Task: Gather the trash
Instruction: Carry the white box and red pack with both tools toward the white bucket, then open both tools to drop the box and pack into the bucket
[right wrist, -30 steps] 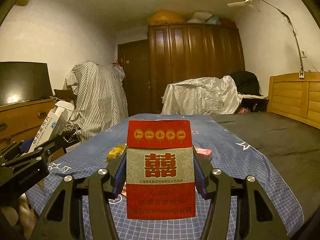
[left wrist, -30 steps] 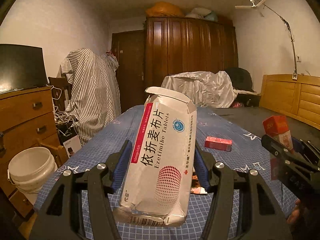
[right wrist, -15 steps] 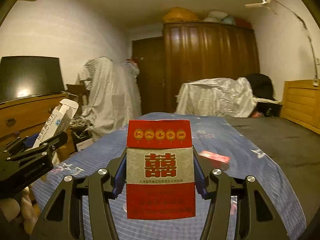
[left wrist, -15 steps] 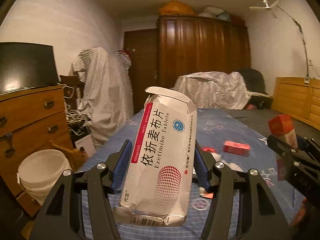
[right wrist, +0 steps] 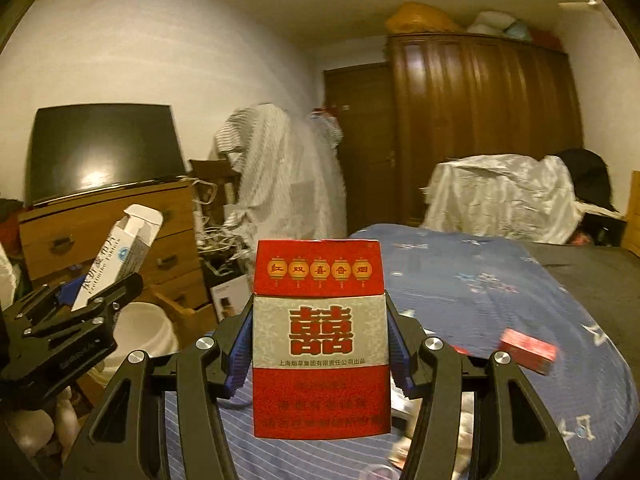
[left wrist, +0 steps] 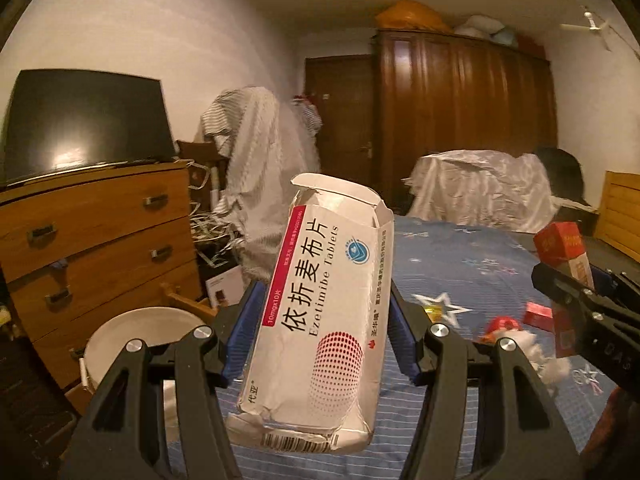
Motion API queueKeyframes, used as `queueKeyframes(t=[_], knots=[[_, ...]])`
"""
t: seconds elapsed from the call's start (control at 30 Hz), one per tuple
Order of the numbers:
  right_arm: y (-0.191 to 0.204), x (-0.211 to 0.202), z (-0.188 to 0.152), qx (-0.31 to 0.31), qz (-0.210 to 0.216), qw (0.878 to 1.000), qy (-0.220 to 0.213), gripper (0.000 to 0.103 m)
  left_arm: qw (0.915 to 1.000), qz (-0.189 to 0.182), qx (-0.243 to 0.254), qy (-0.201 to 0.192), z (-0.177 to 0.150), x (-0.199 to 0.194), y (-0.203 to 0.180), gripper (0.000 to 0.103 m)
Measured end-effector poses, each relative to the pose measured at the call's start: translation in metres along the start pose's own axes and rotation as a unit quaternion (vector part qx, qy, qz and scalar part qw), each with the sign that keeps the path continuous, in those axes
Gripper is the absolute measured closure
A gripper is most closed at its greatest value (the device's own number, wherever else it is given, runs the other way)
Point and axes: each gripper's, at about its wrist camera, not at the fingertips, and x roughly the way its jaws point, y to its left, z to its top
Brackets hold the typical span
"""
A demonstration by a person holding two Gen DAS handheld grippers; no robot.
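Observation:
My left gripper (left wrist: 320, 332) is shut on a crumpled white tablet box (left wrist: 320, 320) with a torn open top, held above the near edge of the bed. It also shows at the left of the right wrist view (right wrist: 116, 258). My right gripper (right wrist: 318, 344) is shut on a red and grey cigarette pack (right wrist: 320, 340), also seen at the right of the left wrist view (left wrist: 566, 248). A white bucket (left wrist: 140, 340) stands on the floor at the lower left, beside the bed; the right wrist view (right wrist: 140, 332) shows it too.
On the blue star-print bedsheet (left wrist: 460, 264) lie a small red box (right wrist: 528, 350), wrappers (left wrist: 500, 326) and white crumpled paper (left wrist: 552, 368). A wooden dresser (left wrist: 92, 232) with a dark TV stands at left. A striped-cloth-covered chair (left wrist: 256, 160) and a wardrobe (left wrist: 460, 120) stand behind.
Both grippers have swung left with their boxes still held. The dresser and white bucket have come further into view and nearer; the bed has shifted to the right.

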Motion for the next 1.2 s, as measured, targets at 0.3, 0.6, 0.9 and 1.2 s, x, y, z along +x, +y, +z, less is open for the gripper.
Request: queueKeyframes(t=[0.3, 0.6, 0.9, 1.2], knots=[[0.115, 0.091, 0.050, -0.043, 0.095, 0.994, 0.038, 0.046, 0.9965, 0.069, -0.034, 0.033, 0.013, 0.023, 0.089, 0.047], [0.245, 0.190, 0.096, -0.076, 0.191, 0.972, 0.112, 0.046, 0.9867, 0.120, -0.055, 0.095, 0.016, 0.048, 0.180, 0.047], [0.347, 0.309, 0.082, -0.106, 0.243, 0.929, 0.259, 0.046, 0.9688, 0.119, -0.071, 0.205, 0.006, 0.097, 0.247, 0.047], [0.398, 0.369, 0.027, -0.136, 0.261, 0.873, 0.388, 0.046, 0.9392, 0.096, -0.078, 0.321, -0.028, 0.150, 0.291, 0.047]])
